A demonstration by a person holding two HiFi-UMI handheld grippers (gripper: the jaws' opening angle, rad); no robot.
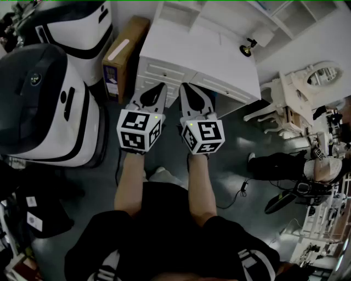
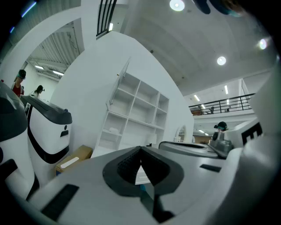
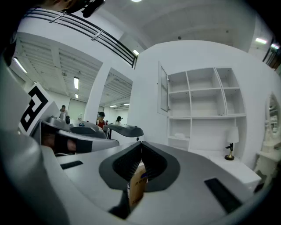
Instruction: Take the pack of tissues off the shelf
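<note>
The white shelf unit rises from the back of a white desk. A small white pack lies on a low shelf and also shows in the left gripper view; I take it for the tissues. I cannot make it out in the head view. My left gripper and right gripper are held side by side in front of the desk's drawers, well short of the shelves. Both are shut with nothing held, left gripper and right gripper alike.
A brown cardboard box stands left of the desk. Large white and black machines fill the left side. A small black lamp sits on the desk. A white dresser with a mirror and a seated person's leg are at the right.
</note>
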